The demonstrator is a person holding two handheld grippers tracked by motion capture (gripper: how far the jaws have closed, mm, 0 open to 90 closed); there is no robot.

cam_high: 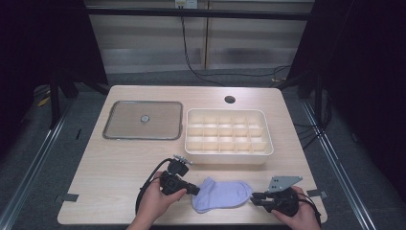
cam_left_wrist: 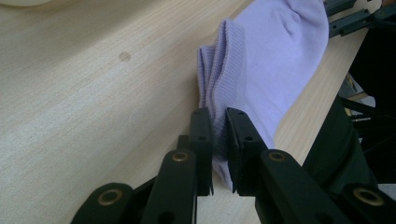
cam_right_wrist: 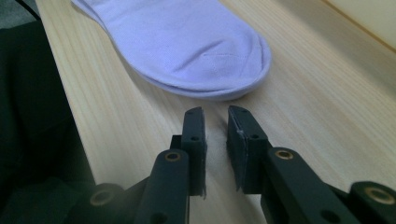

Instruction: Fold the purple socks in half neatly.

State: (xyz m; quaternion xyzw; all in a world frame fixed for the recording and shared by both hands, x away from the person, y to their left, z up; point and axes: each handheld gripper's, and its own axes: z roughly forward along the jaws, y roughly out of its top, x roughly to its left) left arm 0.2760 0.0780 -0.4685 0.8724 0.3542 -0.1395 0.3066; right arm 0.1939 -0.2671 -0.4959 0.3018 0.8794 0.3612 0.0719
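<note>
On the worktop (cam_high: pixel 119 163) near its front edge, the left gripper (cam_left_wrist: pixel 218 122) has its jaws pinched on the ribbed cuff of the pale lilac sock (cam_high: pixel 221 194). The sock lies flat between the two hands. To its right, the right gripper (cam_right_wrist: pixel 215 116) waits just short of the toe, jaws narrow and empty; judging by this, the fold is only starting, and next that gripper must reach and nip the toe.

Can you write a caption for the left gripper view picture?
Left gripper pinches the cuff of a lilac sock on the wooden table.
</note>
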